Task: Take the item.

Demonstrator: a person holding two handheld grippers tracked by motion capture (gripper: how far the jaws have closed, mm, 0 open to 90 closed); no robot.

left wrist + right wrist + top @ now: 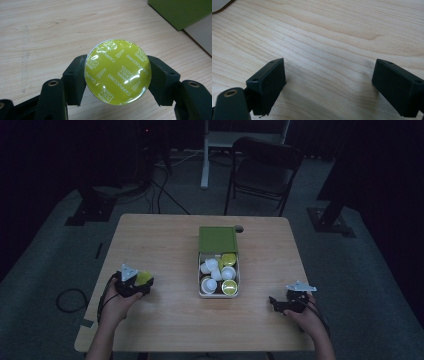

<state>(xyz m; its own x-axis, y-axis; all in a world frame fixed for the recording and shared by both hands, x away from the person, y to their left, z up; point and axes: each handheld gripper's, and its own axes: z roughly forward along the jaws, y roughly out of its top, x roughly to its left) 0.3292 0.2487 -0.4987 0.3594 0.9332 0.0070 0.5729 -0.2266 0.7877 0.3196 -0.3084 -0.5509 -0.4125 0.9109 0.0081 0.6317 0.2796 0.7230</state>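
A coffee capsule (118,72) with a shiny yellow-green foil lid sits clamped between the two black jaws of my left gripper (117,77), just above the wooden table. In the high view that gripper (142,281) is at the table's left, the capsule (144,277) showing at its tip. A white box (218,294) with a green lid part (218,239) stands at the table's middle and holds several white and yellow-green capsules. My right gripper (274,303) rests low at the table's right front, open with nothing between its jaws (329,85), above bare wood.
The wooden table (165,245) has bare room left and right of the box. A green corner of the box (182,11) appears top right in the left gripper view. A dark chair (262,170) and cables lie on the floor behind the table.
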